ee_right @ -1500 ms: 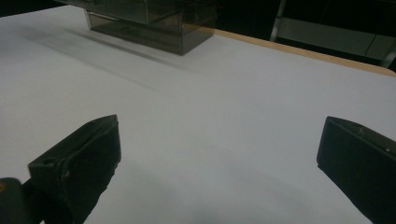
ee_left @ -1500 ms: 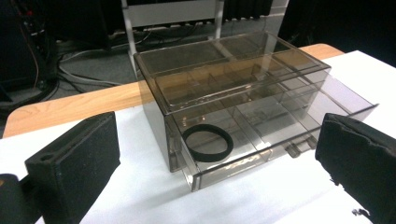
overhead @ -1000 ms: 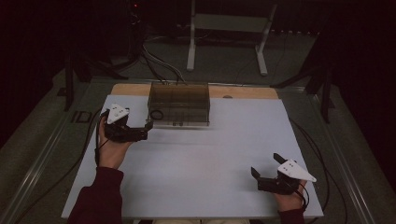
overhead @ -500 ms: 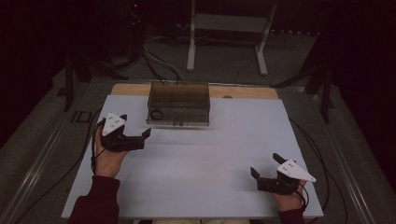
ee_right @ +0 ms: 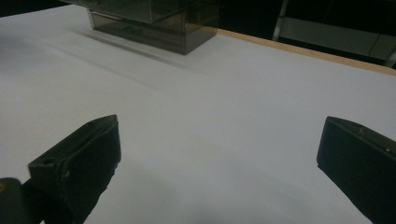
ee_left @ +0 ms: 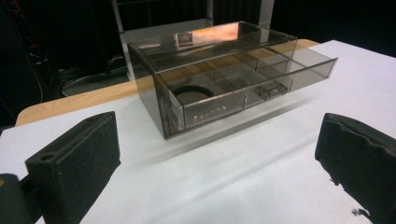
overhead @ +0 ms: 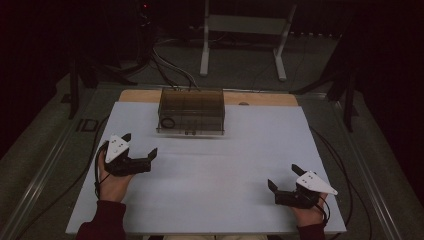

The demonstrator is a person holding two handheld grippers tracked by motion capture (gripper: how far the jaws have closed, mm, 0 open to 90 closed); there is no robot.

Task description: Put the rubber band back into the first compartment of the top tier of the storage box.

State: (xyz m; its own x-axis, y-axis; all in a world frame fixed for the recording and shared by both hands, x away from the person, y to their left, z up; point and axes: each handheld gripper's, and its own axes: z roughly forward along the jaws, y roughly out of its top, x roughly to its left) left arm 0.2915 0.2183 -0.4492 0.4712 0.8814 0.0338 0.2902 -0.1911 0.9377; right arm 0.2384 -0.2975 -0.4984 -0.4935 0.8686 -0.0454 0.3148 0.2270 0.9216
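A smoky clear plastic drawer box [overhead: 191,111] stands at the back middle of the white table [overhead: 250,150]. In the left gripper view the box [ee_left: 219,70] has its drawer slid out a little toward me, with a dark ring [ee_left: 189,94] in one compartment and a small handle [ee_left: 273,89] on the front. My left gripper [overhead: 140,144] is open in front and to the left of the box, apart from it, with nothing between its pads [ee_left: 79,158]. My right gripper [overhead: 283,177] rests open near the front right edge, holding nothing. A corner of the box [ee_right: 154,21] lies far ahead of it.
A wooden strip [overhead: 260,98] runs along the table's far edge. Cables [overhead: 95,165] trail from both grippers over the table's sides. A metal stand [overhead: 242,30] sits on the floor beyond the table. Dark floor surrounds everything.
My left gripper has drawn back from the box's front left corner toward the person and a little left. The right gripper has stayed put.
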